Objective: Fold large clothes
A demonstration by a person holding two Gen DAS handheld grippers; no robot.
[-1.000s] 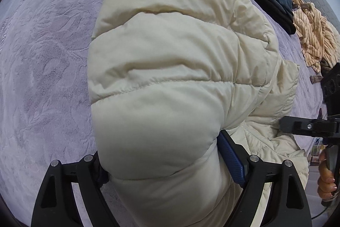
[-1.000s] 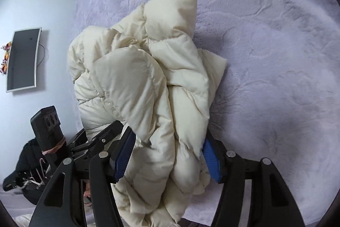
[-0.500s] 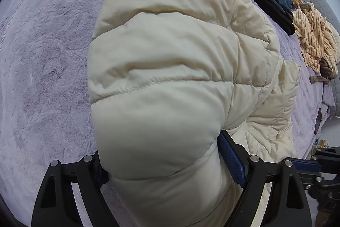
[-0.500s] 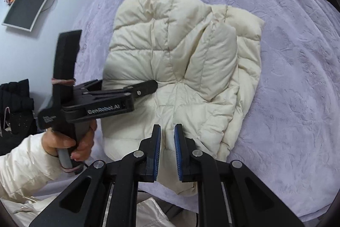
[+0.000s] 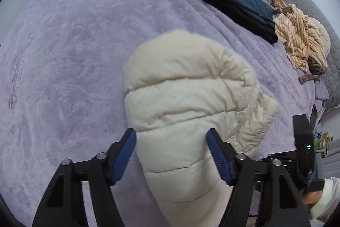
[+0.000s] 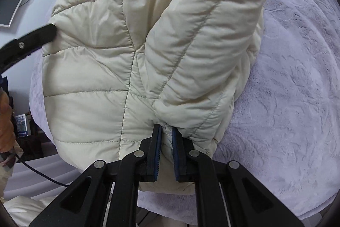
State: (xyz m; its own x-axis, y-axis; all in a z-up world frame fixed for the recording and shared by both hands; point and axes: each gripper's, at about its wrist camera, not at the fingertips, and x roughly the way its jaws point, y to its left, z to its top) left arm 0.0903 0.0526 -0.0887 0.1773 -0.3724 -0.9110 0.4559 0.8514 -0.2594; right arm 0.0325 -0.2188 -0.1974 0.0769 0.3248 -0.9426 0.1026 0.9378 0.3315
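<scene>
While jaws close | right gripper [image 6: 165, 137] pinches jacket [image 6: 148, 46] hem | bedspread [image 5: 74, 46] beyond

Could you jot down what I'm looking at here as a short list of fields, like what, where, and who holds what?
Garment: cream puffer jacket, bunched
Surface: lilac bedspread
Left gripper: jaws closing around a padded jacket fold
Right gripper: closing, pinching a thin jacket edge
Further back: folded dark clothes, striped tan garment
</scene>
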